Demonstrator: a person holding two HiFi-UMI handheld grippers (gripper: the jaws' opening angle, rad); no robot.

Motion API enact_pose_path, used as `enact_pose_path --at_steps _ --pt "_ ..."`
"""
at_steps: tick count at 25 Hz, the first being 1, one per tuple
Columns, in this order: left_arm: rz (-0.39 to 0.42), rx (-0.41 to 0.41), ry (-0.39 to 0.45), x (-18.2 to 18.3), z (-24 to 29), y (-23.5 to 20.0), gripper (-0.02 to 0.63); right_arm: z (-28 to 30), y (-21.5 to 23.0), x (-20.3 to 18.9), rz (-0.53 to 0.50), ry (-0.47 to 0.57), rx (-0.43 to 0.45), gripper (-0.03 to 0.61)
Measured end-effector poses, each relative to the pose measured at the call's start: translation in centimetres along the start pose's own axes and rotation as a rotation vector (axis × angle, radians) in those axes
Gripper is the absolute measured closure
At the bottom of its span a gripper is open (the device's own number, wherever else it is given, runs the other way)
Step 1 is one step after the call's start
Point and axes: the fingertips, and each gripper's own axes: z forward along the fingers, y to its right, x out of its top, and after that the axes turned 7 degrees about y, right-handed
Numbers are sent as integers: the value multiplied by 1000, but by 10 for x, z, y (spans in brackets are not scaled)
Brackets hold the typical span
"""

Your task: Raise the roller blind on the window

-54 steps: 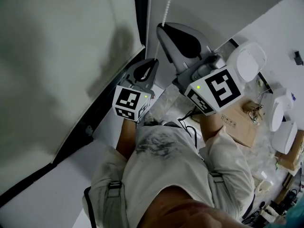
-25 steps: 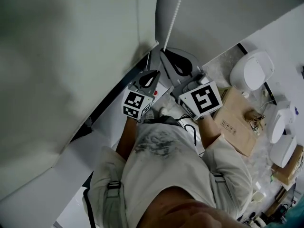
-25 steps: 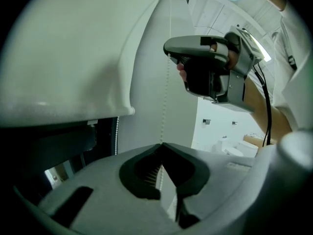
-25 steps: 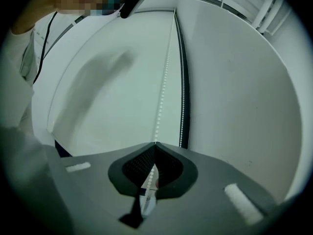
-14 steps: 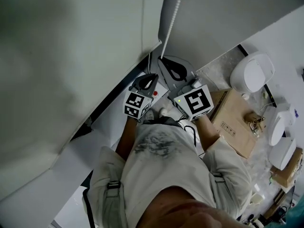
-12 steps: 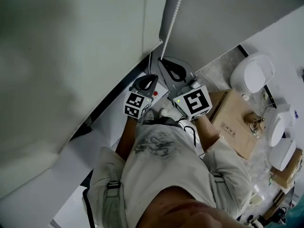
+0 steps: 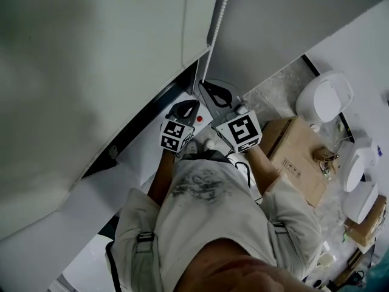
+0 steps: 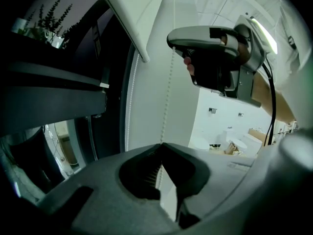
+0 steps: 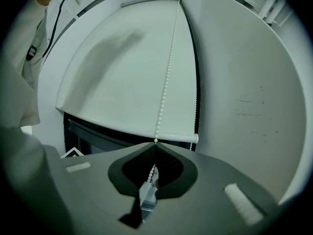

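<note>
Right gripper view is showing your right gripper (image 9: 155, 142) pinching the bead chain (image 9: 167, 72), which is running straight up. Your left gripper (image 8: 161, 144) is pinching it lower, fingers pressed together.

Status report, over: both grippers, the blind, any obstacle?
Left gripper shut on chain. Right gripper shut on same chain, higher up. Blind partly raised, dark window below it. No obstacle seen.

No readable words or numbers anywhere here, and the cardboard box (image 7: 304, 151) shows small dark print, far too tiny to read.
</note>
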Motion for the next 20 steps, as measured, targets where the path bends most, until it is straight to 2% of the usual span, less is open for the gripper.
enact_pose_path --at_steps 5,9,20 --pt "-35 19 36 10 -13 6 598 -6 -1 -2 -9 3 19 568" --pt "-77 17 140 59 -32 13 569 -9 3 -1 -7 7 37 568" --pt "104 -28 354 217 -69 45 523 -9 2 -1 -18 15 60 568"
